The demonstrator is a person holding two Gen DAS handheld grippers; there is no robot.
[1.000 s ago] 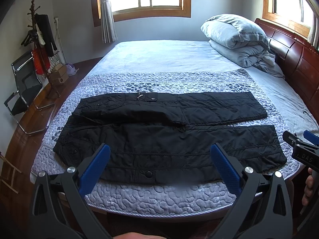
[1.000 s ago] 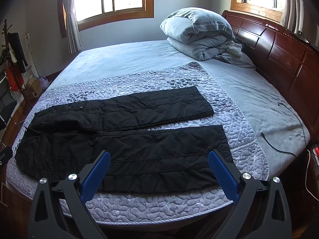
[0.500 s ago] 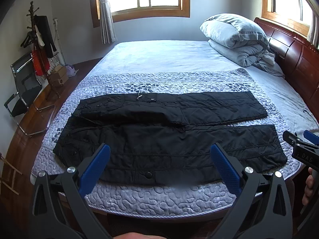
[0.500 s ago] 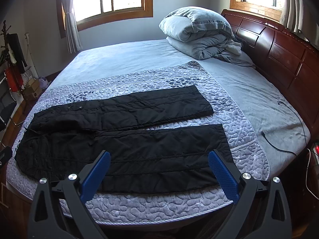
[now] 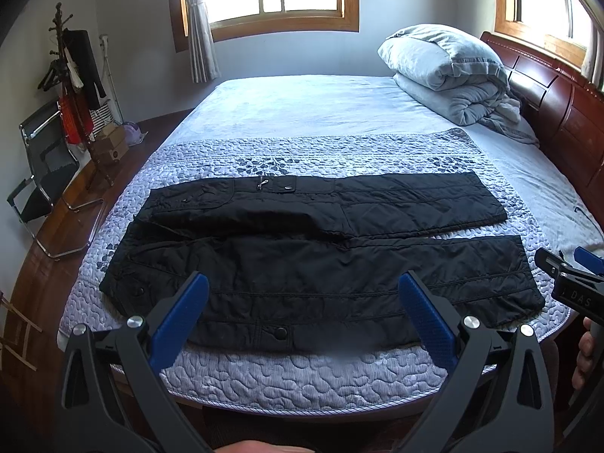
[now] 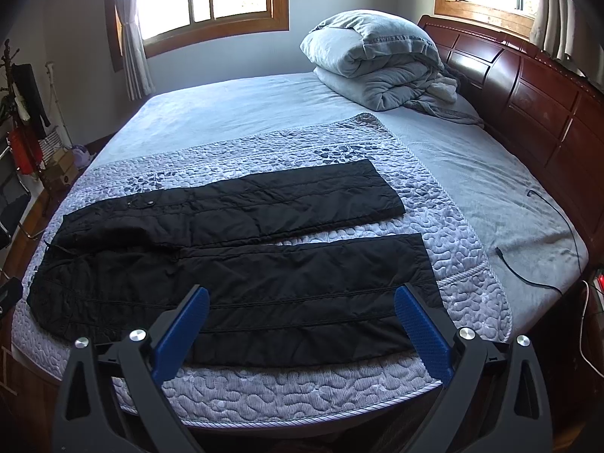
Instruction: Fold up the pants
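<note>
Black quilted pants (image 5: 302, 249) lie spread flat on the patterned quilt (image 5: 302, 373), waist to the left, both legs running right with a narrow gap between them. In the right wrist view the pants (image 6: 241, 264) fill the middle of the bed. My left gripper (image 5: 302, 290) hovers open above the near leg, close to the bed's front edge, holding nothing. My right gripper (image 6: 302, 298) is also open and empty, over the near leg toward its hem. The right gripper's tip (image 5: 570, 275) shows at the right edge of the left wrist view.
A folded grey duvet (image 5: 445, 71) sits at the head of the bed by the wooden headboard (image 6: 528, 90). A black cable (image 6: 528, 271) lies on the sheet at right. A chair (image 5: 41, 173) and coat stand (image 5: 71, 75) occupy the floor at left.
Both views have shifted only slightly; the pants lie as before and both grippers stay open.
</note>
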